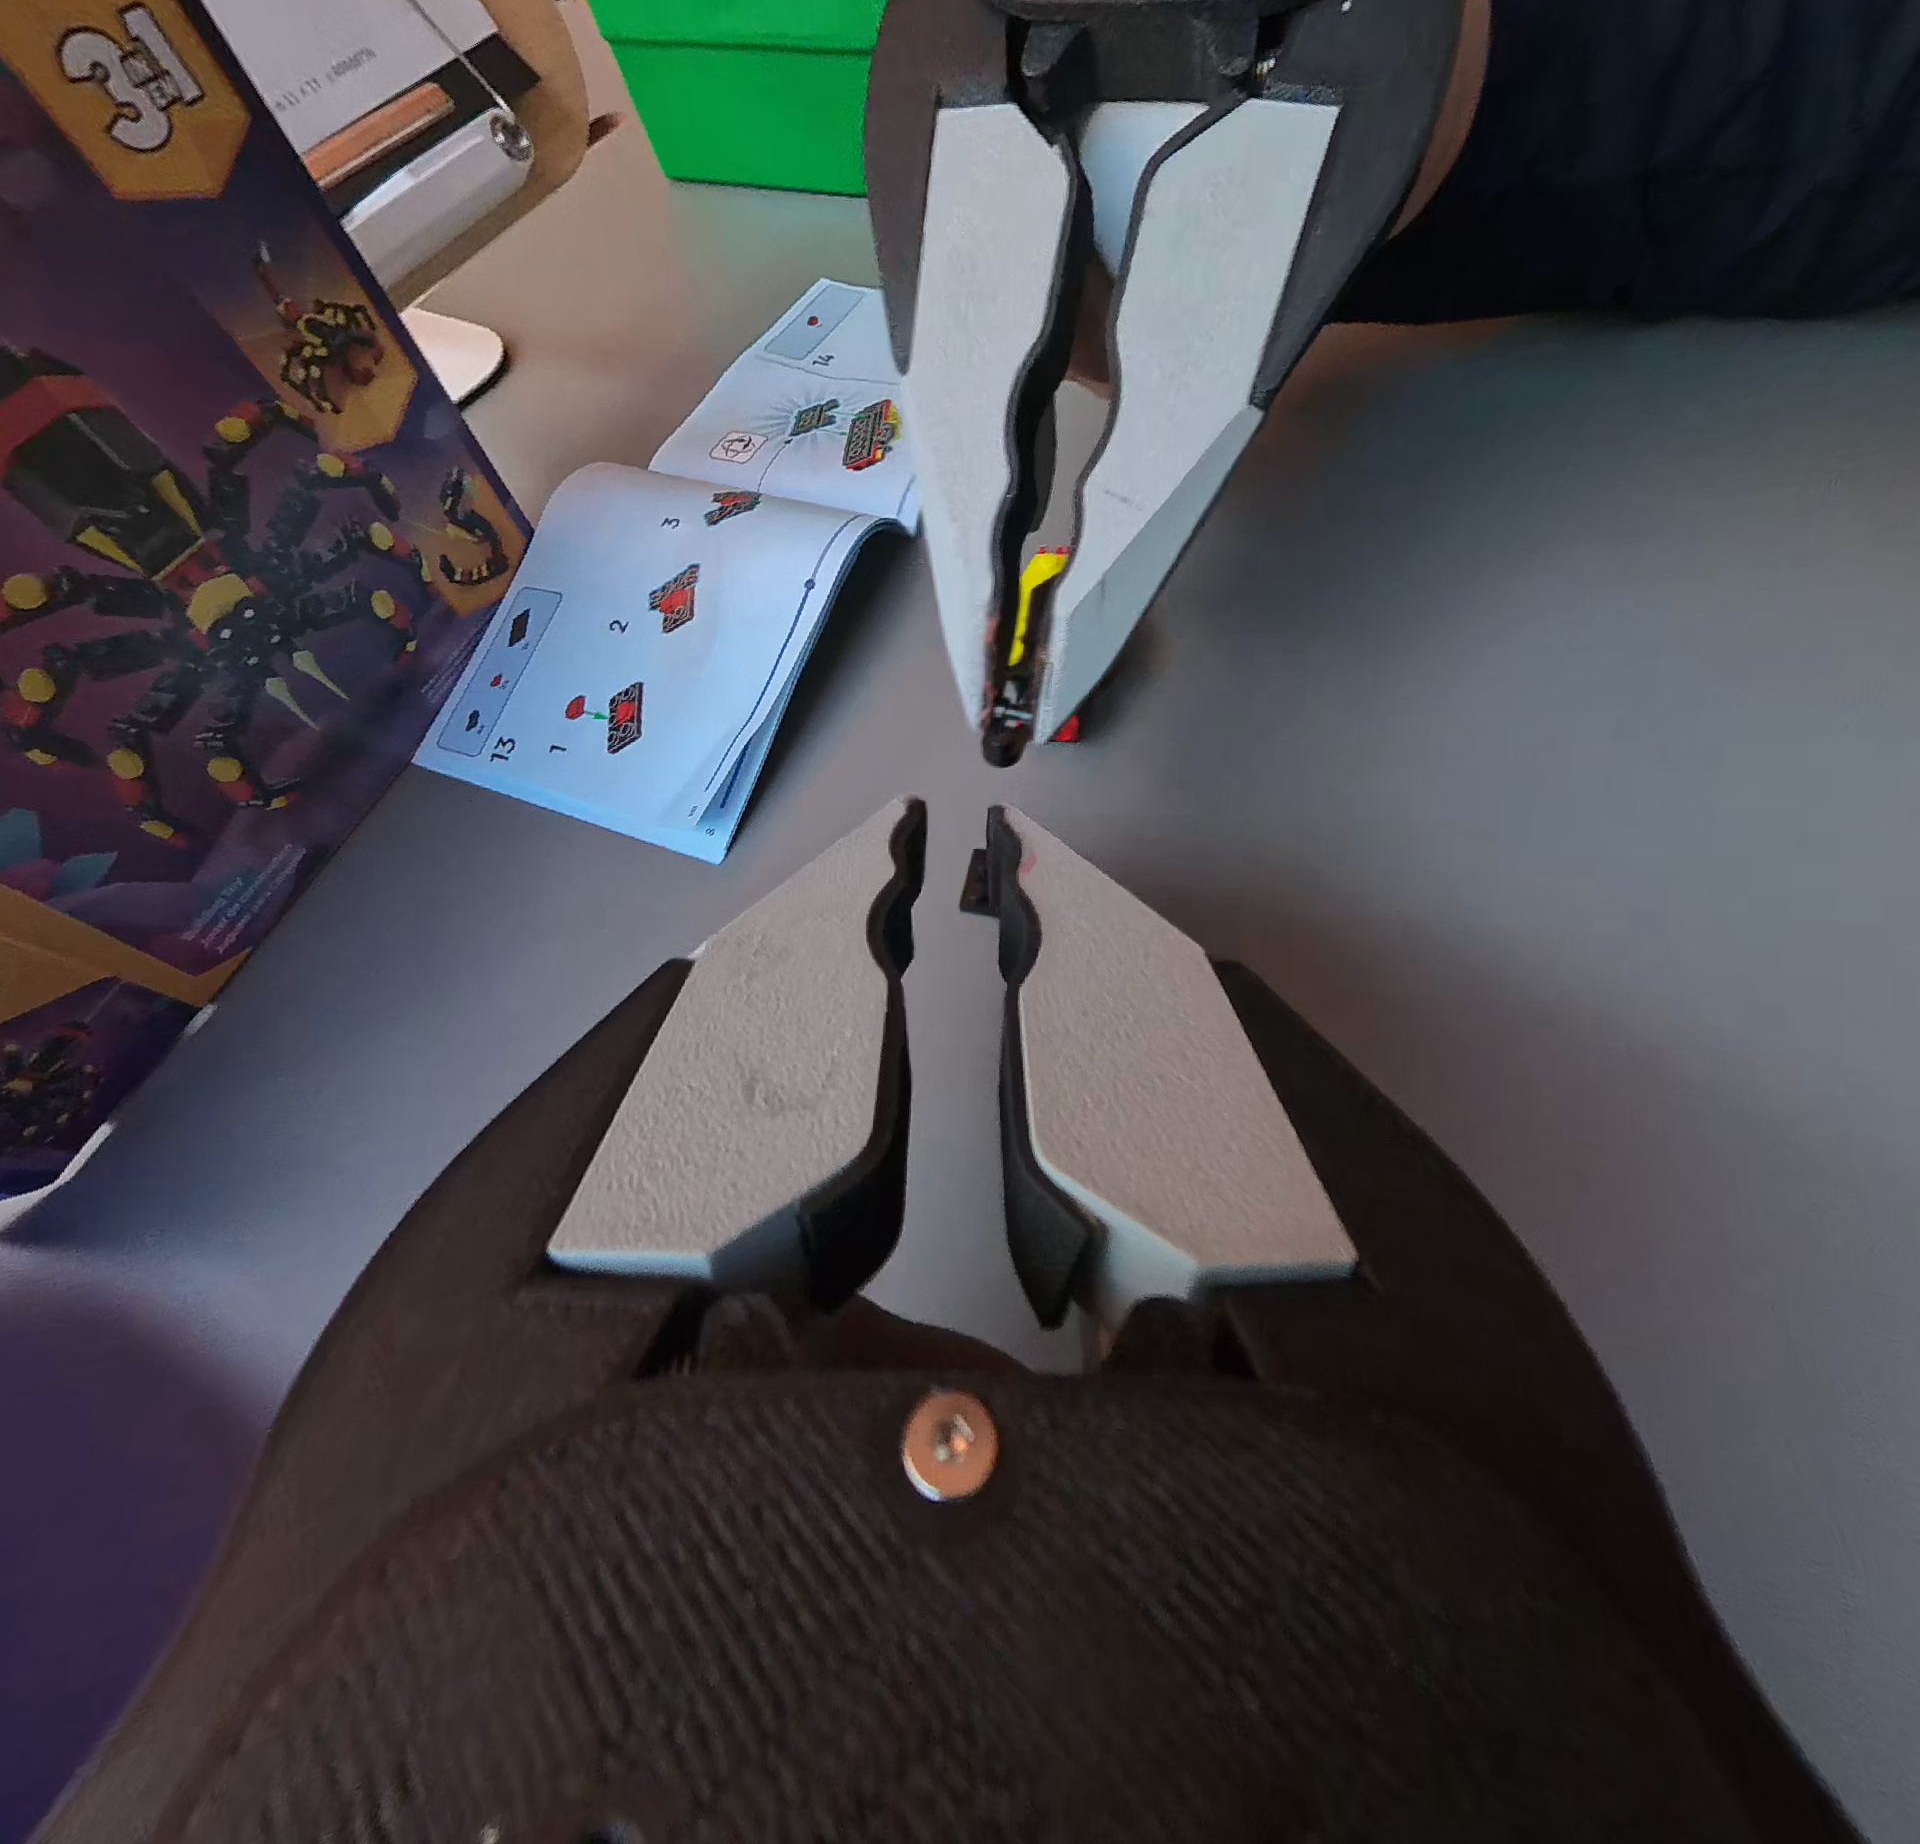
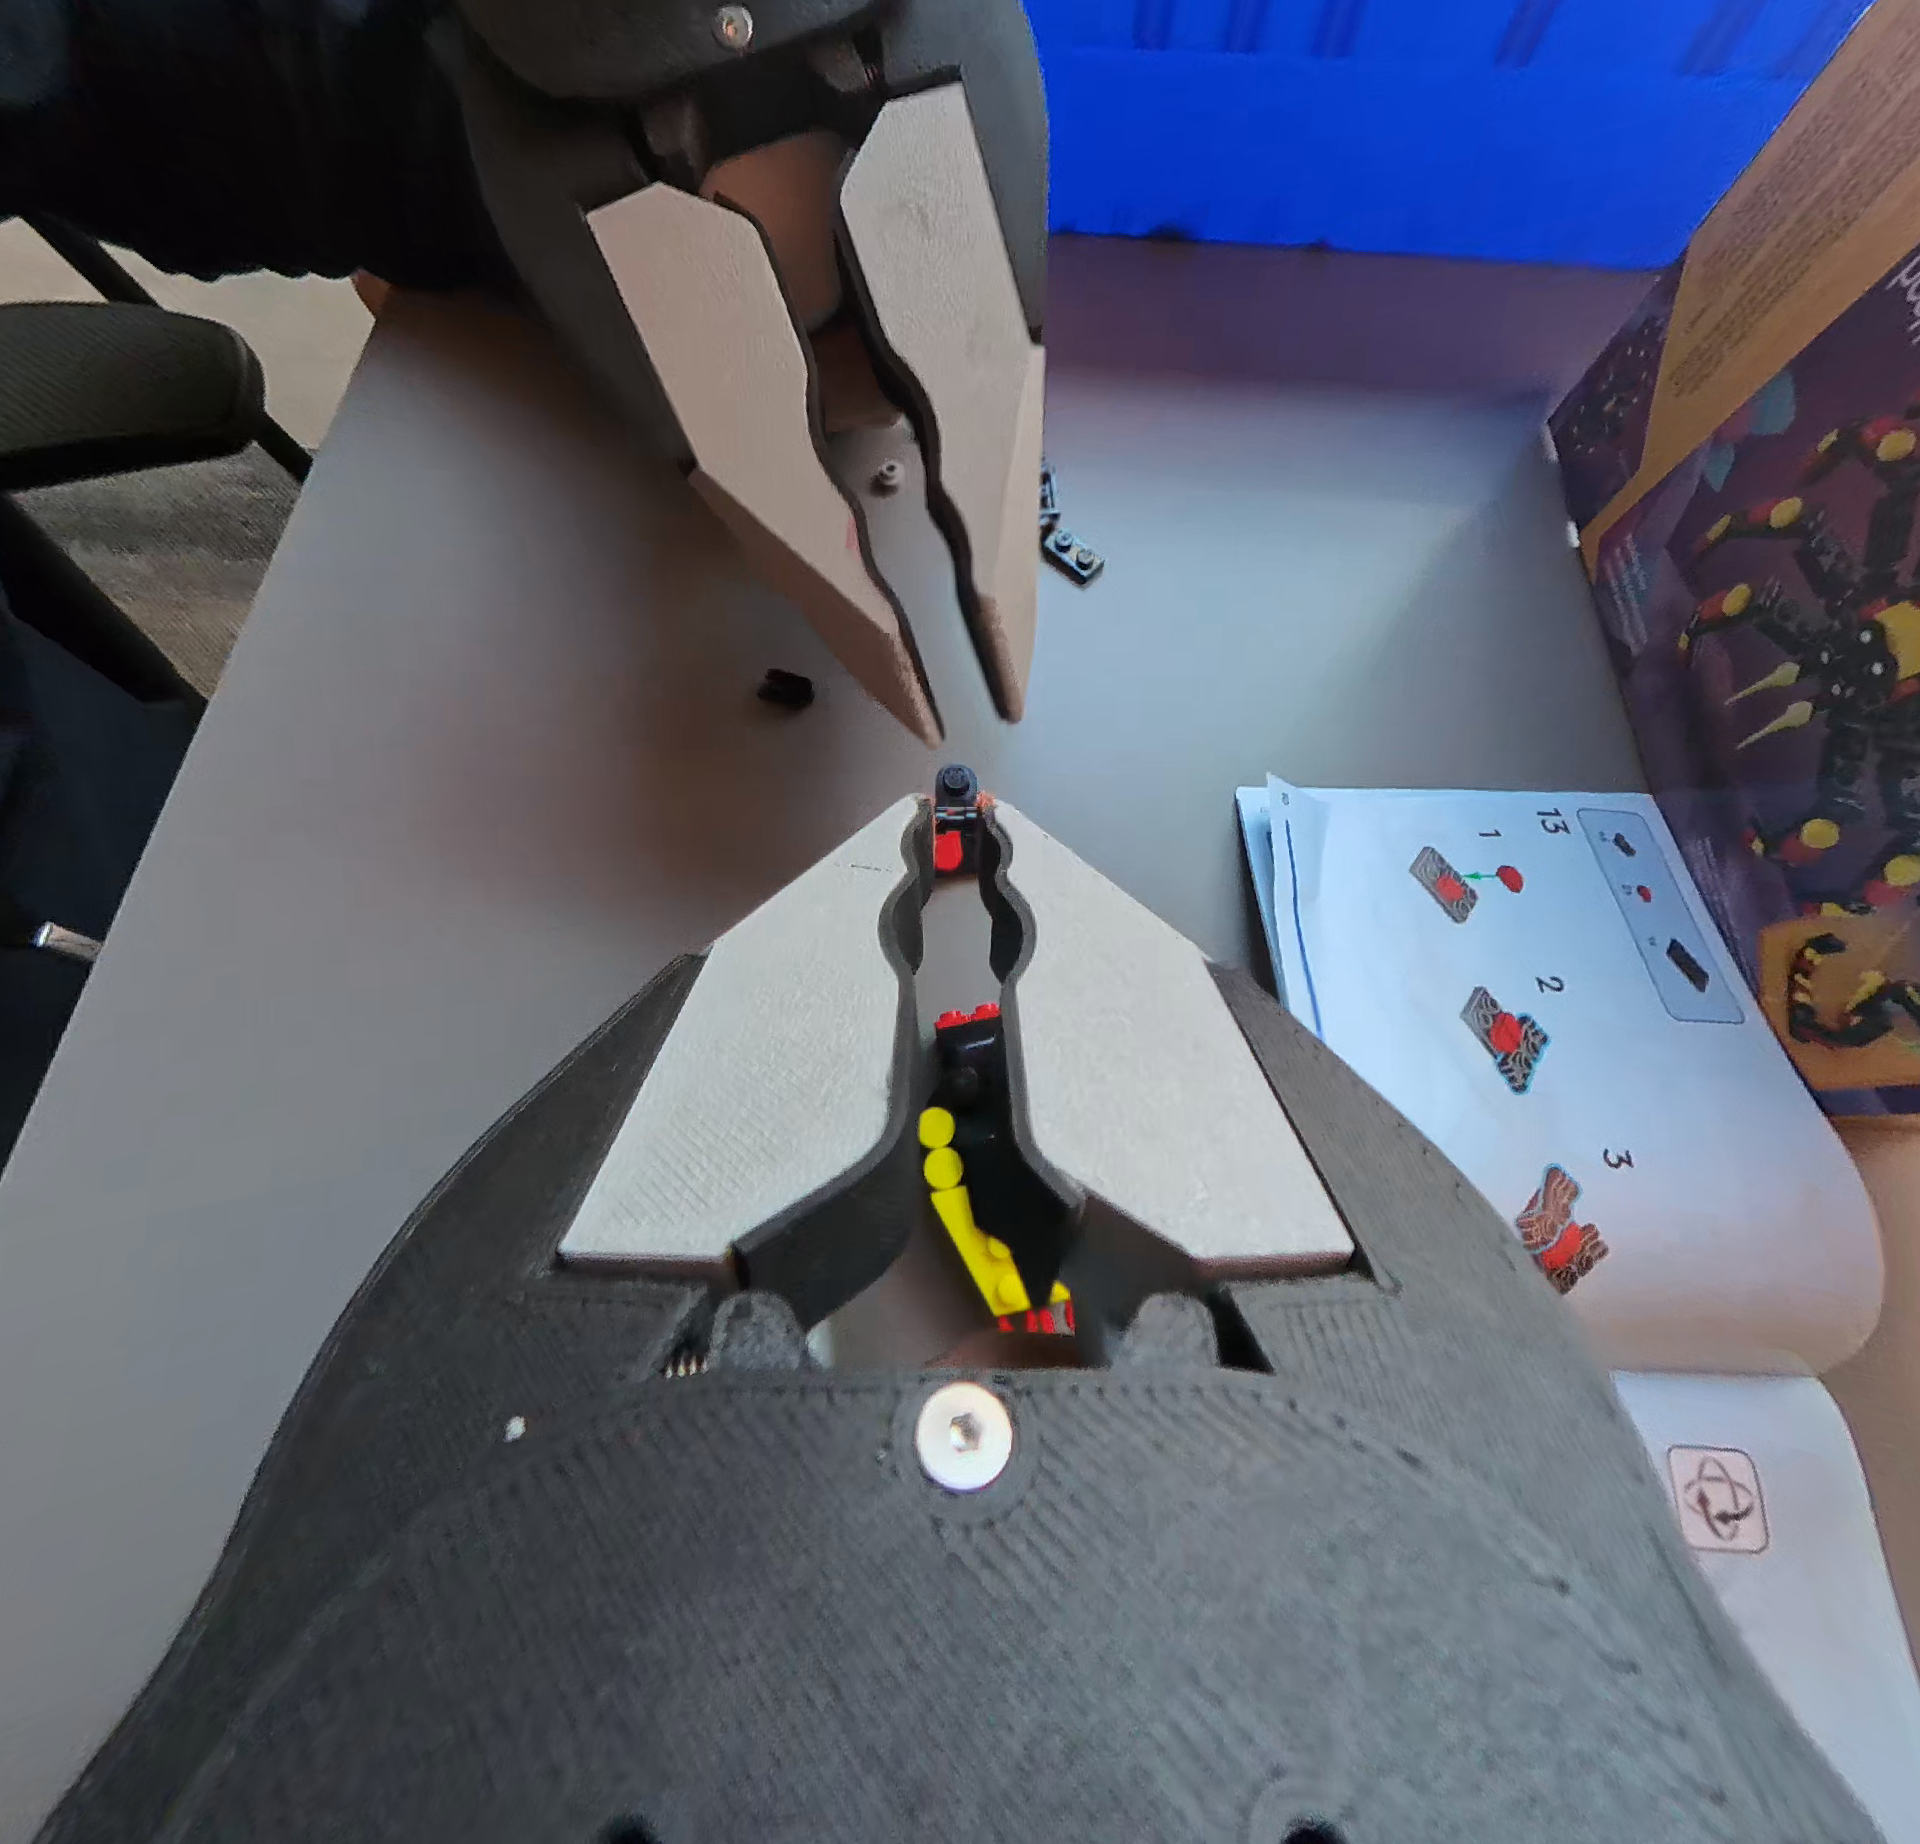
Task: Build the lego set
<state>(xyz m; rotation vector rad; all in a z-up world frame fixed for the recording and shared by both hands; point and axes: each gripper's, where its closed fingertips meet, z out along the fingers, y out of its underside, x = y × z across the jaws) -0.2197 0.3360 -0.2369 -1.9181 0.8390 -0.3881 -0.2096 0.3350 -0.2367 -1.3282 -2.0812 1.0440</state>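
1. Right gripper: clamped on a small lego sub-assembly of black, yellow and red pieces; held lengthwise along the channel between the fingers, with a black round stud end poking just past the tips.
2. Left gripper: jaws a little apart, nothing gripped across the gap; facing the right one tip to tip, near but not touching. Looks to carry a small dark piece against the inner face of one finger; too small to identify, and not clear whether stuck or merely resting.
3. Lying on the grey table beyond the left gripper in the right wrist view: a loose dark plate with studs, and a small black piece off to one side.
4. Open beside the right gripper: an instruction booklet; past it, standing upright, the set's box.
5. Handling, as judgement: very light, rigid plastic; smooth and likely to slip or swivel under a narrow pinch. Joints between bricks probably the weak point, prone to popping apart under side load.
6. Best hold, as judgement: across flat opposite faces of the black core, not on the yellow rounded parts; pressing force directed straight along the stud axis.
7. Main risk: misaligned studs, twisting the assembly out of the clamp.
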